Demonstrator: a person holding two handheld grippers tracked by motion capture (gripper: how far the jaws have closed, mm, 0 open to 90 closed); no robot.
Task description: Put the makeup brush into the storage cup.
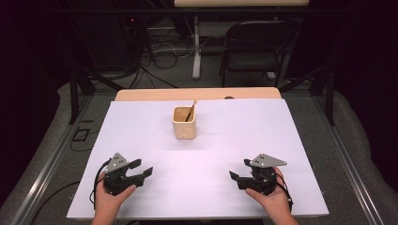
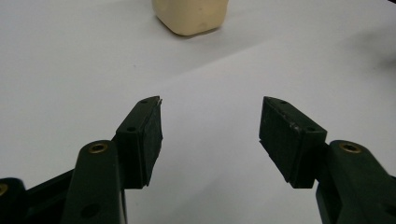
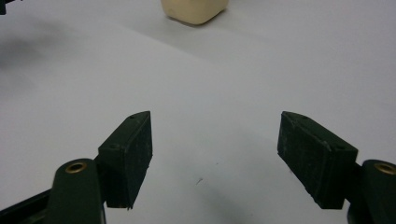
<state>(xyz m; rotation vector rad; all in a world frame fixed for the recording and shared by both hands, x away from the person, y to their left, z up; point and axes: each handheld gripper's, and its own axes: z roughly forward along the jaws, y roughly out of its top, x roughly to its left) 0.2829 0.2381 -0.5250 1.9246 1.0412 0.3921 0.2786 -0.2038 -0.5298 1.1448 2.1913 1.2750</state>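
Note:
A cream square cup (image 1: 184,123) stands on the white sheet (image 1: 141,140) near the table's middle, with a thin brown stick (image 1: 191,110) leaning in it. My left gripper (image 1: 142,168) rests low at the front left, held by a hand, jaws spread with nothing between them. My right gripper (image 1: 240,172) sits at the front right, also open and empty. The cup's base (image 2: 191,16) appears at the top of the left gripper view beyond the open left gripper (image 2: 211,122), and the cup base (image 3: 194,10) lies far ahead of the open right gripper (image 3: 215,136).
A wooden table edge (image 1: 197,94) shows behind the white sheet. A black folding chair (image 1: 253,44) and cables lie on the floor beyond. Metal frame rails (image 1: 347,154) run along both sides of the table.

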